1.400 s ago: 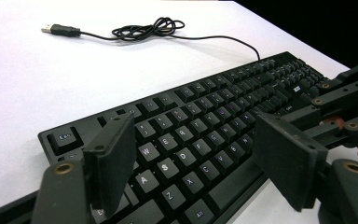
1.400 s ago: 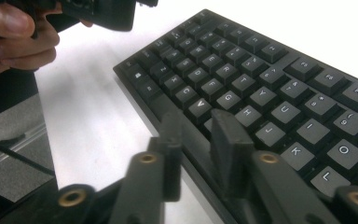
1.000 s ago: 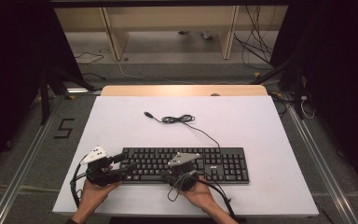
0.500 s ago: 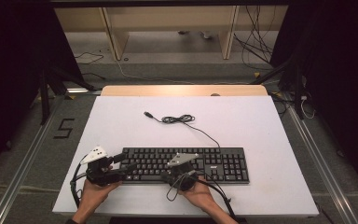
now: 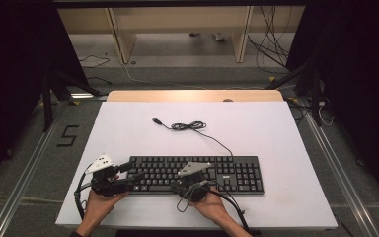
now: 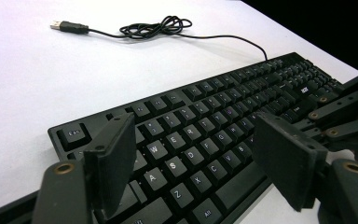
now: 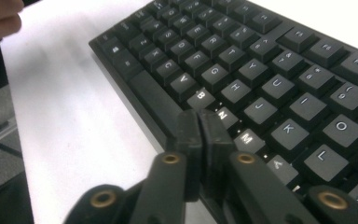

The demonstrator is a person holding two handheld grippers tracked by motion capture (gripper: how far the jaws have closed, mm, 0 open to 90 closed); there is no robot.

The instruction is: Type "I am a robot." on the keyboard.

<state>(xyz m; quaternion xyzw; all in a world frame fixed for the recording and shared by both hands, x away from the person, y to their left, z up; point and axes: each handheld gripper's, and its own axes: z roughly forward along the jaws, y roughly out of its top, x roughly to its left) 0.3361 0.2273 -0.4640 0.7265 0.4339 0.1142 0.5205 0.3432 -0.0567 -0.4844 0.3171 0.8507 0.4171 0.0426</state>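
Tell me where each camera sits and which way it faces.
High view: above the near table edge, looking forward and down at the keyboard; both hands.
Left gripper view: on the left gripper, open, looking over the keys toward the USB cable.
Right gripper view: on the right gripper, shut, over the letter keys.
Shared: the keyboard.
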